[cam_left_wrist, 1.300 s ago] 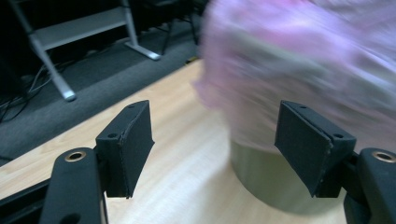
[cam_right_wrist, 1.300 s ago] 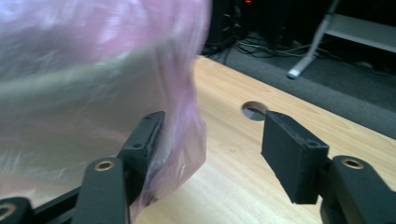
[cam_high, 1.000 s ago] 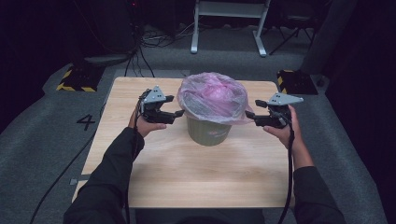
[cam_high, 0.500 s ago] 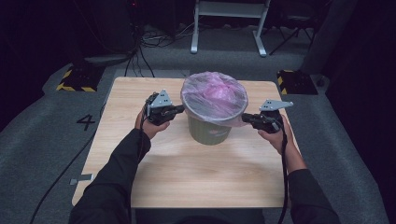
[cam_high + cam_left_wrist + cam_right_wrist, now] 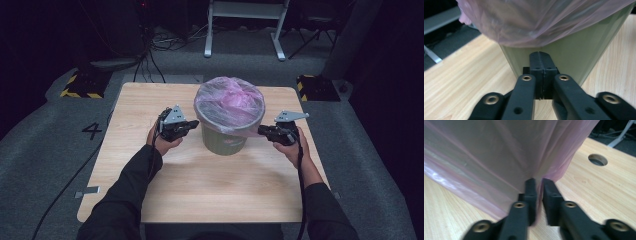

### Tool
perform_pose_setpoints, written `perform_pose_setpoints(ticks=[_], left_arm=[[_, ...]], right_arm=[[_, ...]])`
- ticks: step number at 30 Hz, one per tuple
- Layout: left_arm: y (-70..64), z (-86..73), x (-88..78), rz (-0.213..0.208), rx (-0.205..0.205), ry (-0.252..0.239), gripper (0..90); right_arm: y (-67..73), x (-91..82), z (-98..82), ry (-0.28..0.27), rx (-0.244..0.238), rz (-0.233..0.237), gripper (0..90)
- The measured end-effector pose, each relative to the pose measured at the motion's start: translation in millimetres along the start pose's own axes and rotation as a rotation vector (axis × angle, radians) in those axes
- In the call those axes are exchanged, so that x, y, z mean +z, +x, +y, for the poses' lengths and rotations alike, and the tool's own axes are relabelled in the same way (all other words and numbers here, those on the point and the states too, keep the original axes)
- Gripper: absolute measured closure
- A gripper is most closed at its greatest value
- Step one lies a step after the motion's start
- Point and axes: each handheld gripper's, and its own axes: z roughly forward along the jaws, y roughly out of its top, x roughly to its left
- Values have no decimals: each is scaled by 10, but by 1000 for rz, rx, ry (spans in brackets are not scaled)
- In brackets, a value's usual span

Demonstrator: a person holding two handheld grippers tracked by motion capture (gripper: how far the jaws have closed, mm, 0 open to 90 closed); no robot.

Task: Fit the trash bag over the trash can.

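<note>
Two grippers at the skirt of a bagged bin, mid-table

The wooden table (image 5: pixel 150 200) carries a green bin (image 5: pixel 223 142) at its middle, lined with a pink plastic bag (image 5: pixel 229 102) whose film is folded down over the rim; the left gripper (image 5: pixel 189 125) sits just beside the bin's wall below the bag's hem, its jaws pressed together on nothing, while the right gripper (image 5: pixel 263 131) has its jaws nearly together with a fold of the bag's skirt between them; I judge the step to be taking hold of the liner on both sides; next, the left one likely must part its jaws and rise to the hem before any lifting.
</note>
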Motion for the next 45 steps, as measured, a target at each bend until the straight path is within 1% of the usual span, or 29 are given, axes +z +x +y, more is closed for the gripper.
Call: perform_pose_setpoints(ticks=[1,2,4,5,6,7,9,10,11,12,13,14,16,17,20,21,23,26,27,29,31,34,36,37,38,40,42,44,45], left_arm=[[0,0,0,0,0,0,746],[-25,25,-30,32,3,3,633],[-43,36,-51,32,3,-3,544],[-64,46,-65,56,-1,-4,479],[-71,52,-72,56,-4,-11,363],[-84,59,-79,52,-6,-22,312],[-119,88,-77,82,7,-27,269],[-125,100,-76,83,9,-27,265],[-136,117,-70,88,11,-28,268],[-143,131,-68,105,19,-21,275],[-151,148,-62,112,26,-17,309],[-150,159,-60,110,30,-17,388],[-148,178,-59,117,48,-18,470],[-139,186,-55,123,59,-4,548],[-109,187,-44,120,55,4,638],[-107,187,-43,125,60,3,683],[-104,193,-46,114,68,-2,766],[-109,204,-50,109,80,-12,881],[-110,207,-50,110,83,-12,898],[-112,207,-43,108,90,-3,900],[-111,195,-44,102,89,1,900],[-108,177,-51,99,86,3,900],[-100,167,-67,108,85,-3,900],[-95,160,-80,118,76,-10,900],[-89,159,-85,131,66,-14,803],[-74,148,-93,133,50,-22,582],[-80,136,-100,142,40,-18,429],[-86,137,-105,150,32,-20,316],[-92,143,-107,158,27,-30,282]], right_arm=[[6,-20,4,-8,-2,-2,697],[25,-58,15,-9,-9,-14,655],[56,-119,28,-19,-21,-29,602],[72,-157,36,-23,-26,-40,554],[88,-201,48,-23,-42,-62,502],[97,-225,55,-24,-50,-81,460],[112,-291,67,-44,-57,-99,428],[127,-324,74,-56,-63,-123,398],[133,-336,79,-57,-72,-141,386],[153,-348,88,-52,-80,-187,377],[161,-350,94,-50,-90,-219,373],[173,-357,102,-50,-87,-239,373],[181,-383,111,-71,-79,-215,372],[188,-394,116,-80,-77,-218,368],[198,-409,125,-91,-73,-242,344],[197,-414,124,-95,-68,-233,329],[199,-439,122,-121,-60,-205,315],[215,-482,117,-158,-52,-147,267],[226,-491,114,-166,-54,-129,253],[260,-505,106,-176,-62,-107,219],[301,-518,95,-175,-71,-65,187],[373,-528,86,-161,-106,-84,182],[410,-530,76,-170,-106,-60,181],[436,-529,73,-174,-117,-55,182],[485,-523,68,-171,-134,-43,186],[573,-501,59,-174,-158,-30,197],[656,-469,53,-169,-183,-25,200],[720,-443,51,-162,-205,-21,200],[750,-427,50,-160,-208,-20,202]])
